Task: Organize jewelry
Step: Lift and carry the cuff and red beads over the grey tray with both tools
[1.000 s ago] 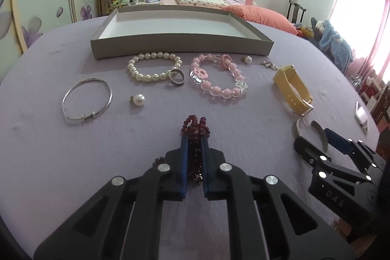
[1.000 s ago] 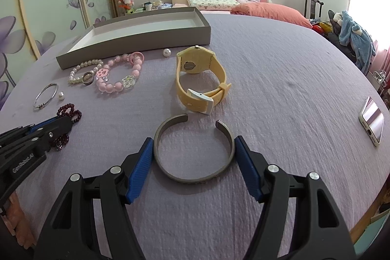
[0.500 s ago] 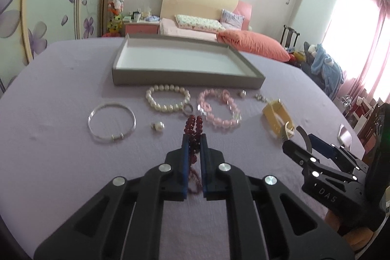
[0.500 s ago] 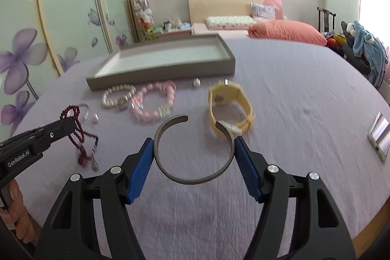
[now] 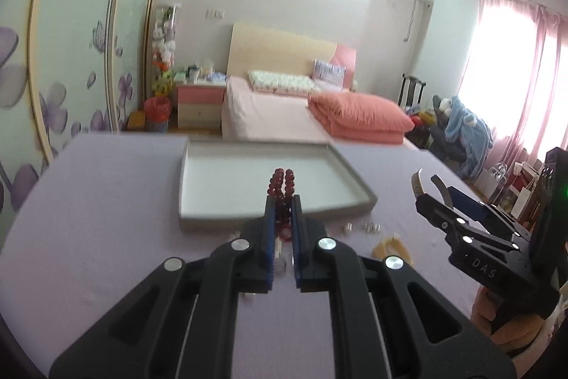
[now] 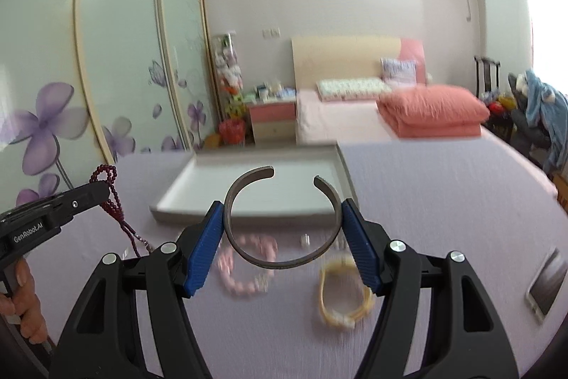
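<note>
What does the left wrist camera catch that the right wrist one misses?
Only the left wrist view shows the left tool clamping the dark red bead bracelet head-on. Only the right wrist view shows the pink bead bracelet, yellow watch and phone. Both show the grey tray and grey open cuff bangle.

Both wrist cameras raised above table [image 5: 106, 187], facing bed [image 6: 340, 116], sharing grey tray [image 5: 269, 180]

Left tool [image 5: 284, 201] raised, jaws nearly closed, right tool [image 6: 284, 226] raised, jaws spread wide
</note>
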A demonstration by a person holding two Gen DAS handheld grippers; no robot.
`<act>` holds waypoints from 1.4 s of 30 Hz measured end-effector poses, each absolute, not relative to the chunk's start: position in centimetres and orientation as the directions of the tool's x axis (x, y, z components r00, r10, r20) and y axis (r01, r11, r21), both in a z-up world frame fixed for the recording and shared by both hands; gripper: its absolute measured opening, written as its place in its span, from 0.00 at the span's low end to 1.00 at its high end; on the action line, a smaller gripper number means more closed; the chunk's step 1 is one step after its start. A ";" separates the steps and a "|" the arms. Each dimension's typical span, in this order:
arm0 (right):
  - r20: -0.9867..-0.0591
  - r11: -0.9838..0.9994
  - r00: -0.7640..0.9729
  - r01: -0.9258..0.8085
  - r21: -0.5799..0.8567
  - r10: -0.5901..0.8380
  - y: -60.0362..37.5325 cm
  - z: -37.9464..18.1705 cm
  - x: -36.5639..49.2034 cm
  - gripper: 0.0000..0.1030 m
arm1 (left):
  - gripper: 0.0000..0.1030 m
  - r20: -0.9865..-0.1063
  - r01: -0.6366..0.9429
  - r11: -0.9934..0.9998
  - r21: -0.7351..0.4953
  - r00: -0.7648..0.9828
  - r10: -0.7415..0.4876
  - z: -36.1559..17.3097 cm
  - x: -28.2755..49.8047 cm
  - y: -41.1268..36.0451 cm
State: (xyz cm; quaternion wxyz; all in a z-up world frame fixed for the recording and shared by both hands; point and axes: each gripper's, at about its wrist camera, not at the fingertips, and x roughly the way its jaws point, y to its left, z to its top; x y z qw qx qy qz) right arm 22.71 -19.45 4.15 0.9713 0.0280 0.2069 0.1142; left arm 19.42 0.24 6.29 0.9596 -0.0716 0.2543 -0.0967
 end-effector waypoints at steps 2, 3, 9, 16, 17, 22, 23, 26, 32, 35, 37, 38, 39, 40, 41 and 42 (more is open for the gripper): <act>-0.369 0.975 0.902 -0.206 0.088 0.224 -19.2 5.2 23.9 0.65 | 0.09 -0.450 0.152 0.974 -0.170 0.867 -0.213 7.8 20.3 0.3; -0.361 0.975 0.905 -0.206 0.089 0.224 -19.0 5.7 24.6 0.65 | 0.09 -0.446 0.152 0.975 -0.161 0.870 -0.209 8.2 20.8 0.2; -0.345 0.975 0.912 -0.198 0.105 0.222 -18.7 6.8 28.7 0.65 | 0.09 -0.421 0.134 0.983 -0.123 0.890 -0.174 10.1 25.6 0.1; -0.397 0.980 0.896 -0.174 0.099 0.199 -17.6 5.5 35.8 0.65 | 0.09 -0.433 0.102 0.988 -0.119 0.890 -0.144 9.4 32.5 0.6; -0.413 0.982 0.891 -0.164 0.098 0.190 -17.4 5.1 37.0 0.65 | 0.09 -0.442 0.102 0.987 -0.122 0.885 -0.147 9.0 33.9 0.6; -0.512 0.984 0.841 -0.132 0.118 0.174 -16.9 2.0 42.7 0.65 | 0.09 -0.472 0.088 0.990 -0.110 0.872 -0.130 6.5 38.7 0.6; -0.529 0.984 0.830 -0.130 0.120 0.174 -16.8 1.4 43.4 0.65 | 0.09 -0.487 0.084 0.991 -0.106 0.864 -0.125 5.8 40.0 0.5; -0.597 0.984 0.783 -0.111 0.137 0.172 -16.3 -0.7 46.1 0.65 | 0.09 -0.518 0.072 0.991 -0.117 0.847 -0.123 3.8 42.0 0.8; -0.694 0.989 0.705 -0.088 0.122 0.148 -14.7 -3.0 48.8 0.65 | 0.09 -0.569 0.041 0.993 -0.111 0.816 -0.097 0.2 45.3 1.2; -0.730 0.989 0.668 -0.068 0.132 0.143 -14.7 -3.7 49.6 0.65 | 0.09 -0.578 0.041 0.992 -0.116 0.810 -0.101 -0.8 45.9 1.4; -0.749 0.988 0.646 -0.061 0.143 0.149 -14.8 -3.7 49.9 0.66 | 0.09 -0.587 0.029 0.993 -0.117 0.804 -0.092 -1.3 46.4 1.6; -0.754 0.987 0.639 -0.065 0.148 0.155 -14.8 -3.7 50.0 0.66 | 0.10 -0.594 0.024 0.992 -0.122 0.799 -0.092 -1.5 46.5 1.7; -0.755 0.987 0.636 -0.068 0.149 0.157 -14.7 -3.7 50.0 0.75 | 0.16 -0.596 0.020 0.992 -0.126 0.797 -0.092 -1.7 46.5 1.8; -0.752 0.986 0.639 -0.072 0.152 0.163 -14.8 -3.4 49.8 0.82 | 0.21 -0.599 0.016 0.991 -0.132 0.795 -0.093 -1.8 46.5 2.0; -0.740 0.984 0.651 -0.081 0.156 0.171 -14.8 -3.1 49.5 0.82 | 0.31 -0.599 0.009 0.990 -0.138 0.796 -0.091 -1.8 46.4 2.2; -0.731 0.985 0.660 -0.090 0.150 0.172 -14.9 -2.7 49.2 0.82 | 0.36 -0.596 -0.001 0.991 -0.137 0.799 -0.081 -1.8 46.1 2.2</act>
